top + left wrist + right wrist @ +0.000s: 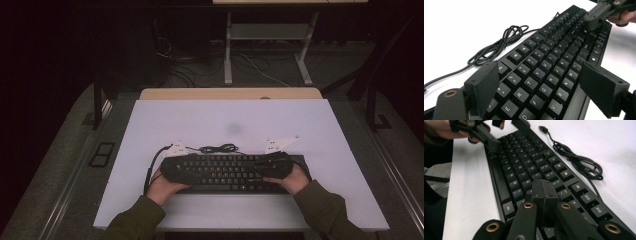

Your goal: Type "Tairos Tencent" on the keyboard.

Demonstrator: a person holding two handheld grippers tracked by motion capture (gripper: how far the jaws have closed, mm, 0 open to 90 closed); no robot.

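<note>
High view: the white counter (310,130) carries a black keyboard (225,172), which lies under both tools. The left hand-held gripper (541,85) hovers over the keyboard's left end, jaws spread apart. The right hand-held gripper (545,192) sits on the opposite end, jaws pressed together, empty. A coiled cable (220,148) lies just beyond them.

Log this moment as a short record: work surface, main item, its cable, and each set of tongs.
surface: white table
main item: black keyboard, lying flat near the person's edge
cable: coiled black cable on the table behind the keyboard
left tongs: open, jaws spread above the keys
right tongs: shut, nothing between them, over the keys
</note>
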